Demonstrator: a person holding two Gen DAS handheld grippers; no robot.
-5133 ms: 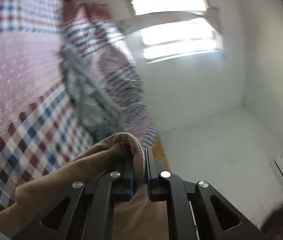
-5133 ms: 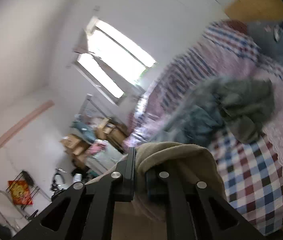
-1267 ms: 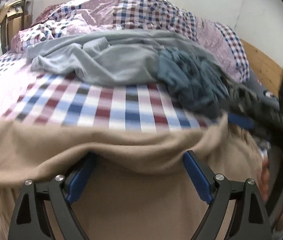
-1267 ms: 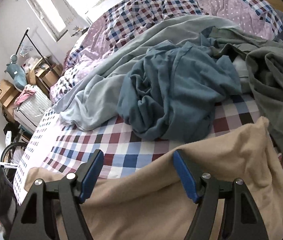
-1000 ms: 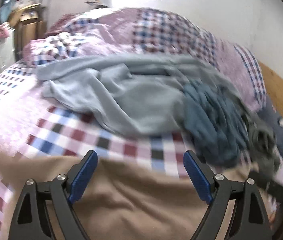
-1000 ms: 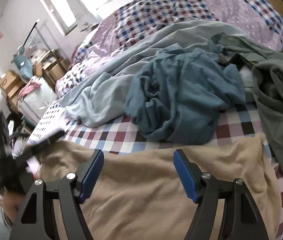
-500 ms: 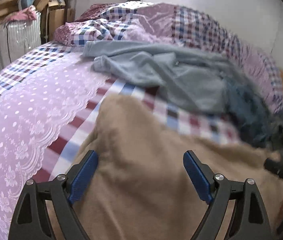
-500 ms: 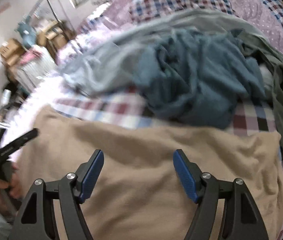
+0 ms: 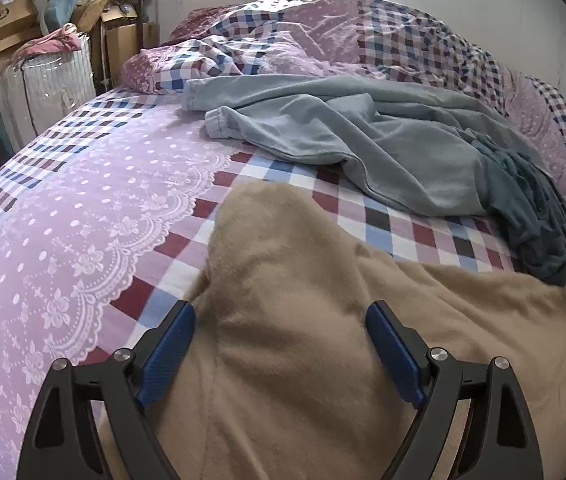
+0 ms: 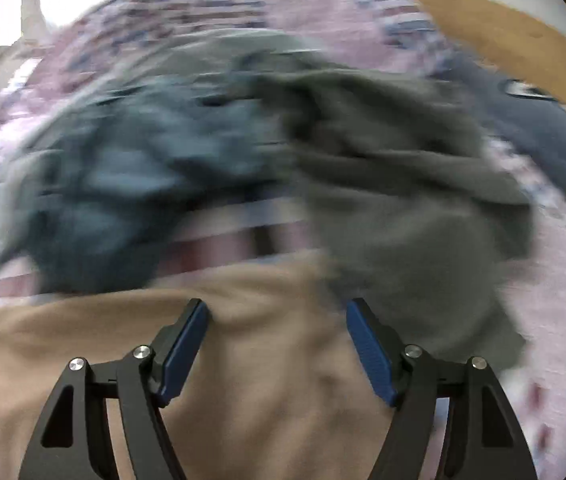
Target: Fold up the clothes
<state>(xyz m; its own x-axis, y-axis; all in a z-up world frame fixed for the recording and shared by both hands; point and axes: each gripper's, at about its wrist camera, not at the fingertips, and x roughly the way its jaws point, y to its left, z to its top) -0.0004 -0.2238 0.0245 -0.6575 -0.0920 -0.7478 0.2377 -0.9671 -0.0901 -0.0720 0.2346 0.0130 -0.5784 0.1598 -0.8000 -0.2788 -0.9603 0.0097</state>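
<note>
While over the tan garment (image 9: 303, 320), both claws, left claw (image 9: 279, 344) and right claw (image 10: 277, 344), agape.

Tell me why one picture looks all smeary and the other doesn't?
Right wrist view: motion blur smears the teal clothes and olive garment, though the right tool stays sharp. Left wrist view: crisp tan garment, fisheye-curved bed, bright window glare up top.

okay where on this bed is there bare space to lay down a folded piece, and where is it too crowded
Free: the lilac lace-print stretch of bedsheet, bordered by the tan garment on one side and the light blue garment beyond. A narrow checked strip between those two is also bare. Crowded: the far side, where the dark teal garment and grey-green garment pile up.
</note>
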